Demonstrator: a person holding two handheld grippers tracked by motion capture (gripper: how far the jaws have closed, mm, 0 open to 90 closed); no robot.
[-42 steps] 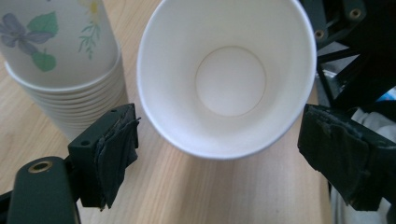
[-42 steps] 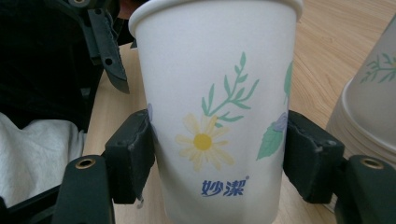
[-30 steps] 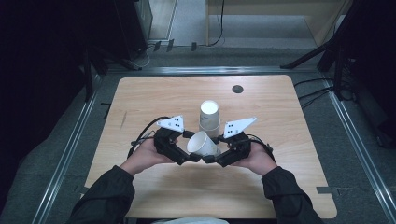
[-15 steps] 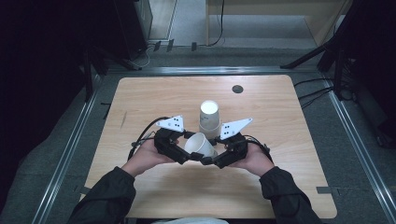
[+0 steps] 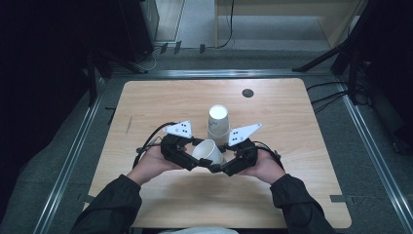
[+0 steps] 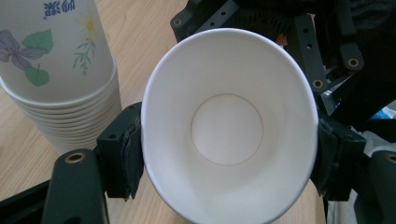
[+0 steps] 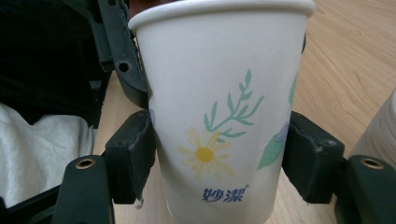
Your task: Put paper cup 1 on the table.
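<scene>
A single white paper cup (image 5: 208,151) with a flower print hangs on its side just above the table, held between both grippers. My left gripper (image 6: 229,158) has just been closing, and its pads now press the cup's (image 6: 226,130) rim into an oval. My right gripper (image 7: 219,158) is shut on the cup's (image 7: 219,116) printed body, one pad on each side. In the high view the left gripper (image 5: 195,158) and right gripper (image 5: 225,163) meet at the cup, near the table's front.
A stack of upside-down paper cups (image 5: 218,122) stands right behind the held cup, close to both grippers; it is the stack (image 6: 51,79) at the left gripper view's left. The wooden table (image 5: 292,195) has a dark round hole (image 5: 248,92) at the back.
The left gripper's jaws have closed in on the cup's rim. Both hands have stayed where they were, and the right gripper still holds the cup.
</scene>
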